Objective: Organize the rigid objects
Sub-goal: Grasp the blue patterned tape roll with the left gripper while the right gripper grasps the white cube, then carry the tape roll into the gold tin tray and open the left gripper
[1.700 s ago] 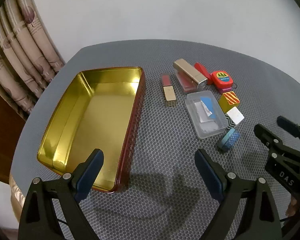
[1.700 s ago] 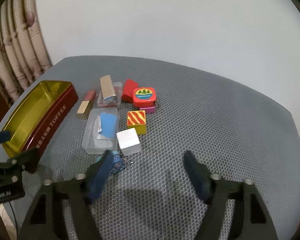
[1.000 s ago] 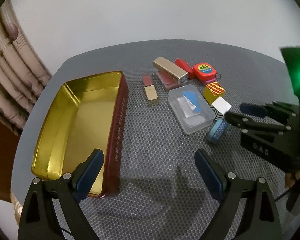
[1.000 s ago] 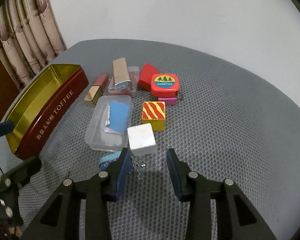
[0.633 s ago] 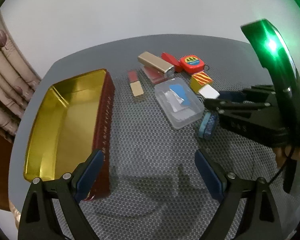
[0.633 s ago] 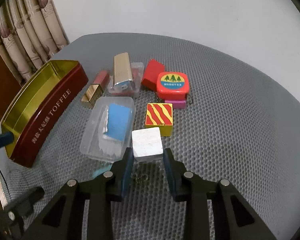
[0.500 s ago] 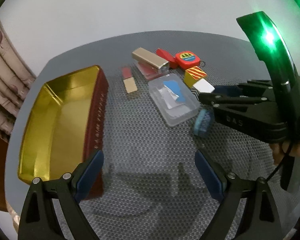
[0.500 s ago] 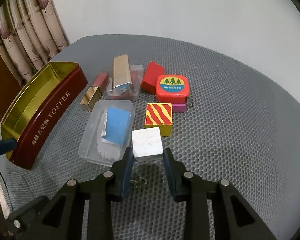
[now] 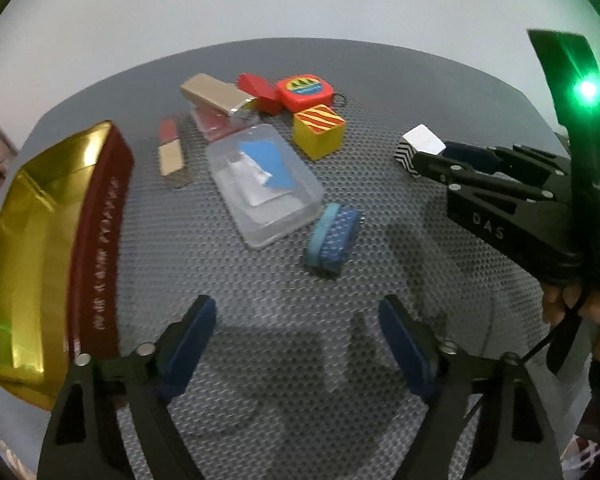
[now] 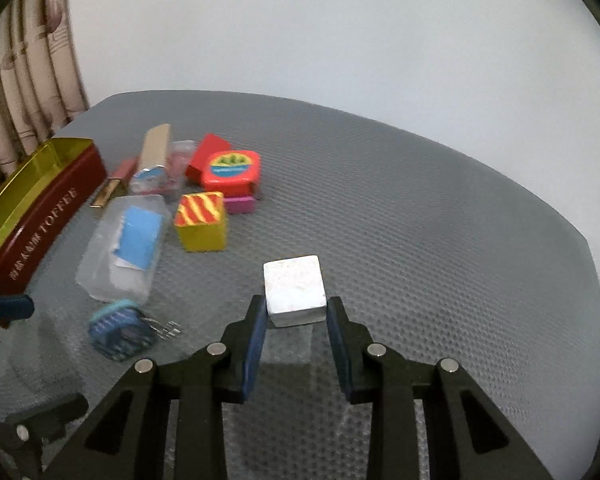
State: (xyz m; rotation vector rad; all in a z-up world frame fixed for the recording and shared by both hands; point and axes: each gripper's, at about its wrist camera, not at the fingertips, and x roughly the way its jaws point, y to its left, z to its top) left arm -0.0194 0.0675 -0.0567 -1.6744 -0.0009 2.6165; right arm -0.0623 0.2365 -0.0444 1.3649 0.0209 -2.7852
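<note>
Progress is slight: right tool (image 10: 295,320) pinches the white cube (image 10: 294,290), lifted off the bench (image 10: 420,240); left tool (image 9: 298,334), spread and just narrowing, holds nothing. Toffee tin (image 9: 24,240) lies empty; every other piece remains outside.

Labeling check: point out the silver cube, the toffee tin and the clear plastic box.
silver cube (image 10: 293,283), right wrist view, top face.
toffee tin (image 10: 40,226), right wrist view, red side wall.
clear plastic box (image 9: 278,216), left wrist view, lid's near part.

Grey mesh-textured table (image 9: 380,88), toffee tin (image 9: 100,232), clear plastic box (image 9: 268,196), striped block (image 9: 320,132), possibly a tape measure (image 9: 306,90)
</note>
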